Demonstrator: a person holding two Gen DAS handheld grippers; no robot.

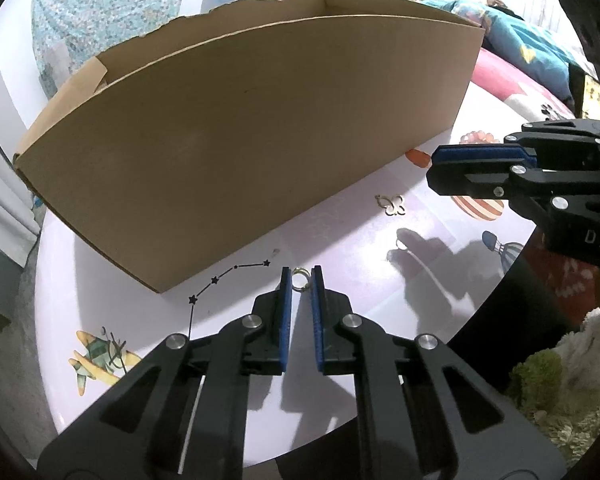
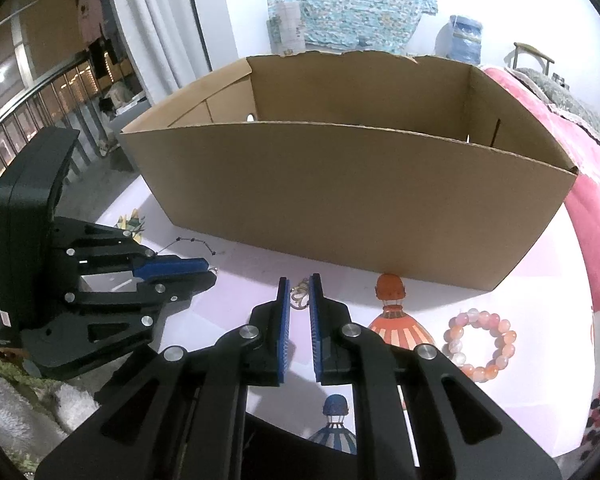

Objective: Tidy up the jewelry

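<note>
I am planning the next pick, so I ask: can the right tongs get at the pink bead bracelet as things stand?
Probably yes. The bracelet lies bare on the table just right of the right tongs, apart from the box; nothing covers it. The tongs are shut and must open first.

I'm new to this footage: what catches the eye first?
A big open cardboard box fills the middle of the table. A pink bead bracelet lies in front of its right end, and a small ring sits between the left gripper's tips.
</note>
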